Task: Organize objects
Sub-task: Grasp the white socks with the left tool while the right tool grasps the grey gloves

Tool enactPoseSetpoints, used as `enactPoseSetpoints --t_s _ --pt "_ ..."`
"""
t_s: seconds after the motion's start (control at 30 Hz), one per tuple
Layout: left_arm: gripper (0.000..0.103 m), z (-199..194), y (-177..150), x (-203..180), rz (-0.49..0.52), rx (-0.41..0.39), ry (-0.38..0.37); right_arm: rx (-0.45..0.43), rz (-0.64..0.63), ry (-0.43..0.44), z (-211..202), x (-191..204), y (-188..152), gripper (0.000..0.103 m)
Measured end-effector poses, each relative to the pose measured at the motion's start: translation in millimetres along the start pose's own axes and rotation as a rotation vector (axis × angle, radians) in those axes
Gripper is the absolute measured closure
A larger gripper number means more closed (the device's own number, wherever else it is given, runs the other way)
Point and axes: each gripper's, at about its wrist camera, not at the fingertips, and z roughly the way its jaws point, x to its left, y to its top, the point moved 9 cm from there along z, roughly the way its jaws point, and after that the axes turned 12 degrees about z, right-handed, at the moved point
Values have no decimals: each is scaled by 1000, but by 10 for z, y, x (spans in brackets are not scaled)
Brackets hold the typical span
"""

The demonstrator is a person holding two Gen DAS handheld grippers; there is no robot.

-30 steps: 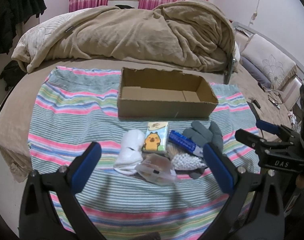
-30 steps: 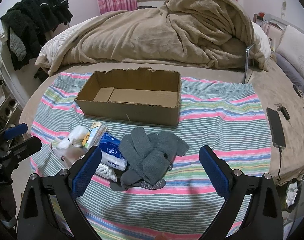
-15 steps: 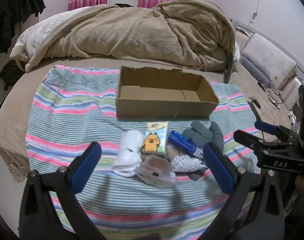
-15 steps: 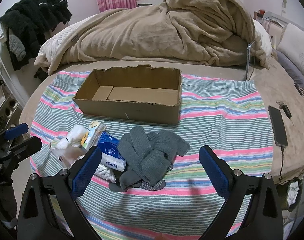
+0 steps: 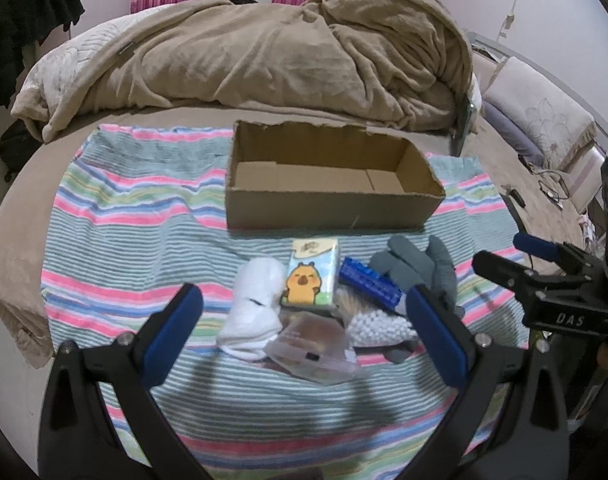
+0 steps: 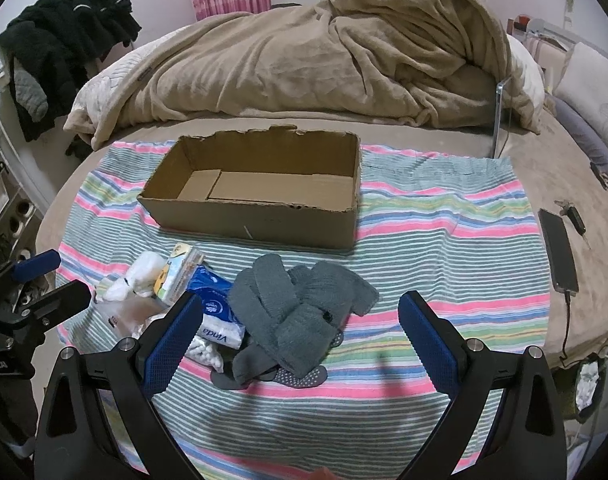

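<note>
A cardboard box (image 5: 332, 184) stood open-topped on a striped towel (image 5: 136, 232) spread over a bed, with a rumpled tan blanket (image 5: 264, 52) heaped behind it at twelve o'clock. In the left wrist view, the left gripper (image 5: 300, 320) hung above the towel with its blue-padded fingers (image 5: 172, 332) wide apart and holding nothing. Between them, at six o'clock of the box, lay a small heap: white socks (image 5: 256, 304), a tissue pack printed with a cartoon capybara (image 5: 312, 272) just beside them at three o'clock, a blue Vinda tissue pack (image 5: 368, 284), a bag of cotton swabs (image 5: 378, 326), a clear plastic packet (image 5: 316, 350) and grey socks (image 5: 420, 268) at the right end. The right gripper (image 5: 544, 276) showed at three o'clock of that view.

In the right wrist view, the right gripper (image 6: 300, 326) also had its fingers (image 6: 424, 340) spread apart and bare, above the grey socks (image 6: 300, 312), which touched the blue Vinda tissue pack (image 6: 214, 308). The cardboard box (image 6: 256, 200) sat at twelve o'clock of the heap, nothing in it. A black phone (image 6: 558, 248) lay on the bed at three o'clock, well apart from the towel's contents.
</note>
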Motion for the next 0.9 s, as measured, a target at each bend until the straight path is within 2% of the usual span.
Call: enactPoseSetpoints --t_s 0.27,0.57,0.63,0.73,0.8,0.9 --pt "1 298 -42 67 -10 48 -1 38 19 -12 215 -132 -6 3" --pt "3 602 -258 403 -73 116 41 106 39 -14 503 -256 -76 5" --pt "12 676 -314 455 -83 136 37 132 49 -12 584 -287 -118 14" --pt "14 778 -391 513 -101 160 20 168 68 -9 690 -346 -166 26" --pt "15 818 -421 536 -109 168 13 183 76 5 716 -351 -194 28" --pt "24 852 -444 520 -101 173 -7 209 95 69 754 -336 -231 43"
